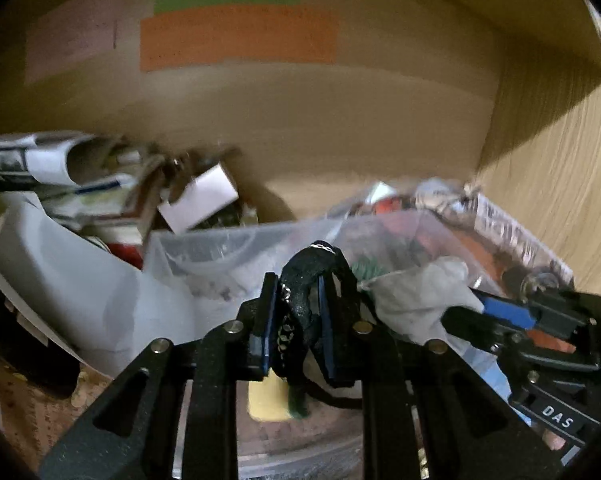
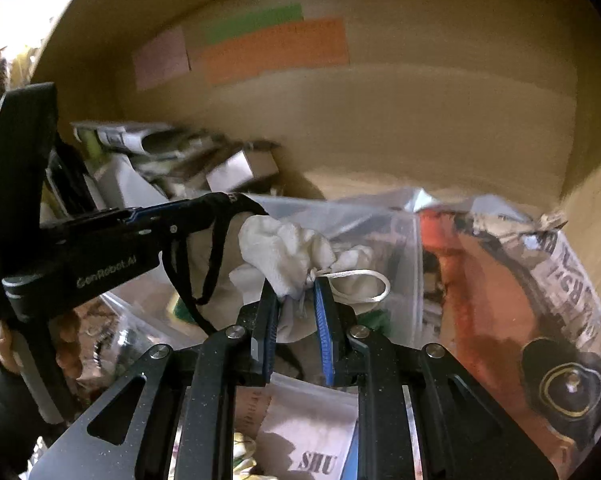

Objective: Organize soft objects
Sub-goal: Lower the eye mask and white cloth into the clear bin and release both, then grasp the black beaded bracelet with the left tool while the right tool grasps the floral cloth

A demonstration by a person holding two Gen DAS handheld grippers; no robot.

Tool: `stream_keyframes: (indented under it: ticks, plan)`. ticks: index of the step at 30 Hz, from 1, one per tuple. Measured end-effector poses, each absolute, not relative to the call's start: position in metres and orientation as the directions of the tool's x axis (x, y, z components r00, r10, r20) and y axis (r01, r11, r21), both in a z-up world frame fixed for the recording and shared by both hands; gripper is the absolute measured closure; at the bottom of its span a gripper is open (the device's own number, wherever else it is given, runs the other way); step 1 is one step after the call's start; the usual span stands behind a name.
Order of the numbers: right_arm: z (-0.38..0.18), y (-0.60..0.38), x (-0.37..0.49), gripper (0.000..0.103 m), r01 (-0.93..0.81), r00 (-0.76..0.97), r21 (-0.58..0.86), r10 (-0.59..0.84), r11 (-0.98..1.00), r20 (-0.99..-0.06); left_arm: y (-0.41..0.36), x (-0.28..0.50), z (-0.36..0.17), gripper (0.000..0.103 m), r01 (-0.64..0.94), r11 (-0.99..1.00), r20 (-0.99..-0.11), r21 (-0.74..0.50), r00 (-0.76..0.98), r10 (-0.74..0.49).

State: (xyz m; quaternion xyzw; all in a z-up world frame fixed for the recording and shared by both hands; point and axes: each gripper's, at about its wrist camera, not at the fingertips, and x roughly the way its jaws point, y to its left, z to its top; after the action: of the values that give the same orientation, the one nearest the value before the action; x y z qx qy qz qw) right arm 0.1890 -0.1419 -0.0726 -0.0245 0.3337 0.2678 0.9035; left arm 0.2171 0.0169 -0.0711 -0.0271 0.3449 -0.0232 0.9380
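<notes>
Left wrist view: both my grippers hold soft things above a crowded cardboard box.

From the left, my left gripper [image 1: 298, 308] is closed on a black fabric strap with a thin chain [image 1: 300, 276], and my right gripper [image 2: 296, 300] pinches a white cloth drawstring pouch [image 2: 284, 252] at its neck, just beside the strap. Both hang over a clear plastic bag [image 2: 380, 232] lying inside the brown cardboard box [image 2: 380, 120], with papers and small cartons [image 1: 80, 184] piled at the left. I judge the sorting is in the middle: two soft items are lifted but not yet put down, and where they belong I cannot tell.
</notes>
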Motion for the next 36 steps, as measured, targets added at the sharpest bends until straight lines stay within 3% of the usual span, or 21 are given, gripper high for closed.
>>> stream_keyframes:
  ticks: [4, 9, 11, 21, 27, 31, 36]
  plan:
    - [-0.084, -0.137, 0.198, 0.086, -0.500, 0.605, 0.127, 0.451, 0.856, -0.657, 0.019, 0.216, -0.077, 0.080, 0.021, 0.998, -0.670, -0.058, 0.740, -0.055]
    - [-0.084, -0.136, 0.199, 0.083, -0.499, 0.602, 0.113, 0.438, 0.859, -0.668, 0.025, 0.211, -0.078, 0.053, 0.009, 0.996, -0.676, -0.084, 0.734, -0.064]
    - [-0.085, -0.136, 0.199, 0.078, -0.495, 0.606, 0.107, 0.431, 0.862, -0.669, 0.024, 0.209, -0.076, 0.052, 0.013, 0.997, -0.672, -0.080, 0.738, -0.063]
    - [-0.064, -0.142, 0.183, 0.043, -0.489, 0.656, 0.089, 0.433, 0.868, -0.618, 0.028, 0.171, -0.044, 0.033, 0.023, 0.996, -0.607, -0.086, 0.792, -0.071]
    - [-0.041, -0.151, 0.165, 0.029, -0.489, 0.698, 0.096, 0.455, 0.867, -0.554, 0.035, 0.132, -0.021, 0.009, 0.008, 0.996, -0.544, -0.086, 0.837, -0.054]
    - [-0.030, -0.156, 0.149, 0.020, -0.490, 0.721, 0.086, 0.459, 0.867, -0.519, 0.038, 0.107, -0.017, 0.003, -0.016, 0.998, -0.521, -0.053, 0.854, -0.014]
    - [-0.030, -0.160, 0.131, 0.019, -0.501, 0.720, 0.079, 0.466, 0.862, -0.514, 0.049, 0.083, -0.024, 0.001, -0.033, 0.998, -0.544, -0.059, 0.839, -0.004]
